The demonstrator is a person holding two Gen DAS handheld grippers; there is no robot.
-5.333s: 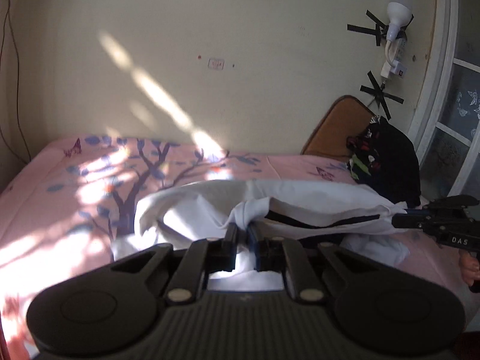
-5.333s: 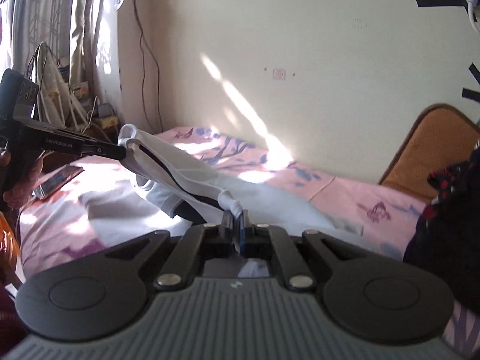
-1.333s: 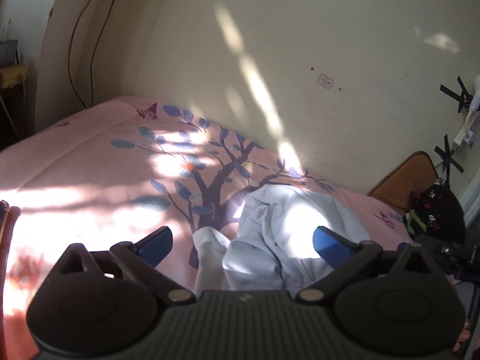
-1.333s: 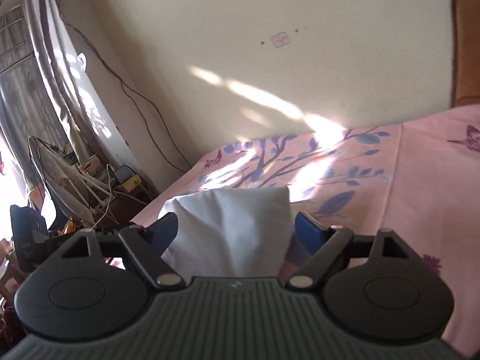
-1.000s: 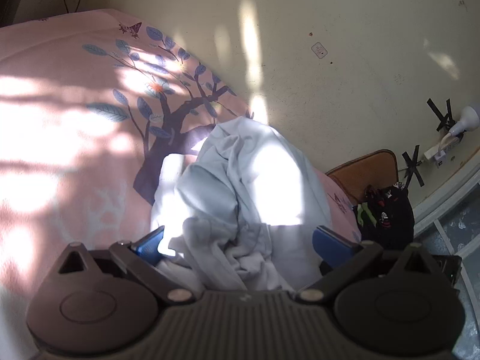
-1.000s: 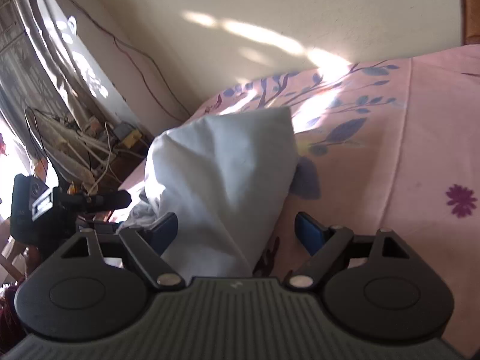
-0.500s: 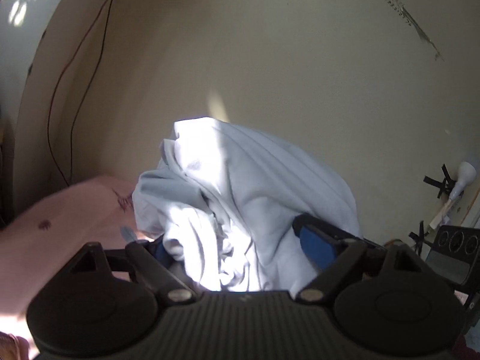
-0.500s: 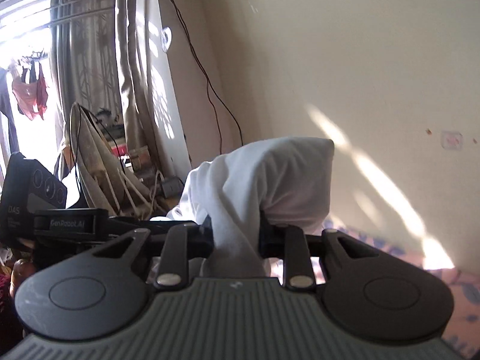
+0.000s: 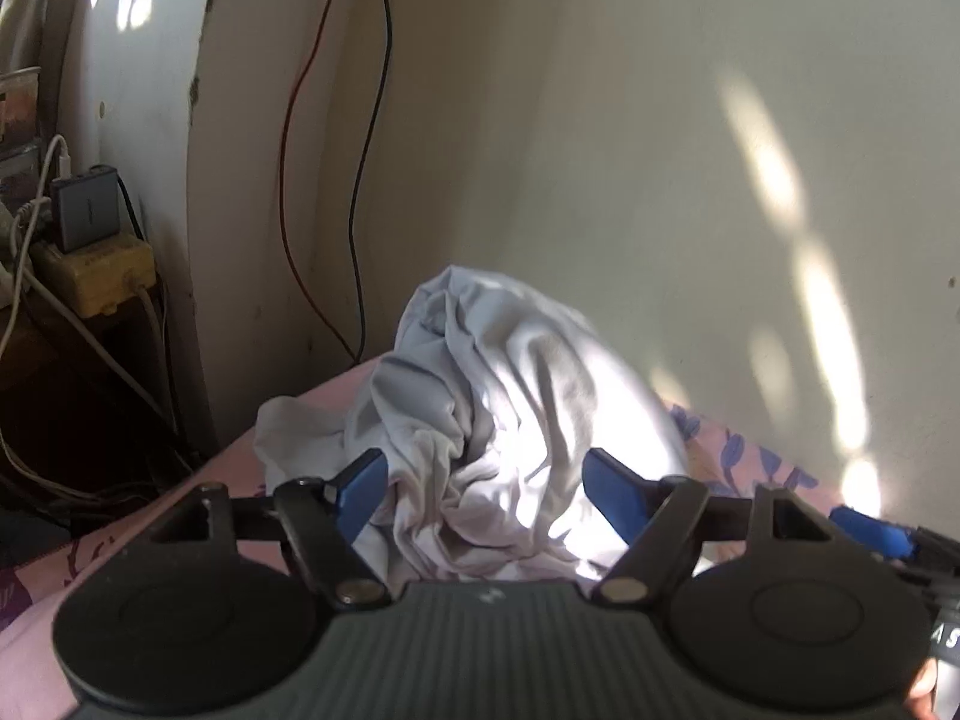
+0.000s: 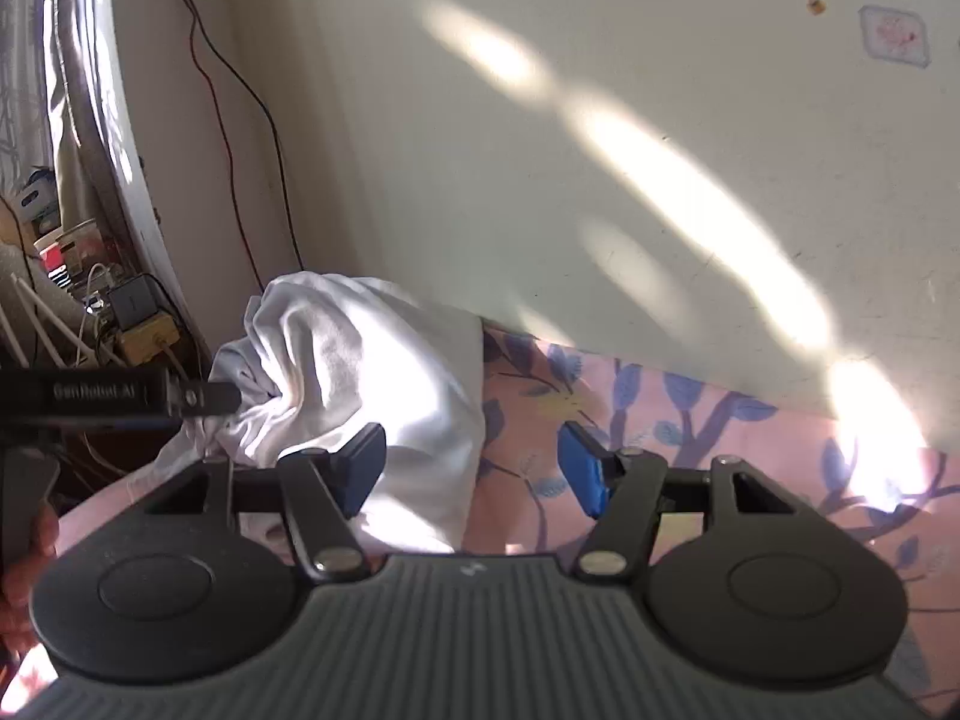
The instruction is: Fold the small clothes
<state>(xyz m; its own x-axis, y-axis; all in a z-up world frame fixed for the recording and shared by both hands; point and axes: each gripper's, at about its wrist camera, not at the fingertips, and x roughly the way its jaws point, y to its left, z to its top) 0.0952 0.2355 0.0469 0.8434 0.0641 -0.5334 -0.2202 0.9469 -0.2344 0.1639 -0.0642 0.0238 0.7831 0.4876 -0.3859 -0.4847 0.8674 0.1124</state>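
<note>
1. Left tongs (image 9: 483,483), black frame with blue pads: jaws spread wide, straddling the crumpled white cloth garment (image 9: 504,420). The cloth bunches between the pads; whether either pad touches it cannot be told. In the right wrist view the same tongs (image 10: 231,399) enter from the left, tip buried in the garment's folds.
2. Right tongs (image 10: 474,468), same make: jaws wide apart, gripping nothing. The left pad sits at the garment's (image 10: 372,384) lower edge; the right pad is over bare sheet.
3. Crumpled white cloth garment: heaped on the pink bed sheet with blue tree print (image 10: 690,420), at the corner nearest the cream wall (image 9: 660,150), partly sunlit.
4. Hand pose: both tongs point level towards the wall. A holding hand (image 10: 24,552) shows at the left edge of the right wrist view.
5. Change: half a second ago the right tongs were clamped on the garment, held up off the bed; now they have let go and the garment rests on the sheet.
6. Surroundings: red and black wires (image 9: 324,180) run down the wall behind the garment; a yellow box (image 9: 96,276) with a grey adapter stands left of it.
</note>
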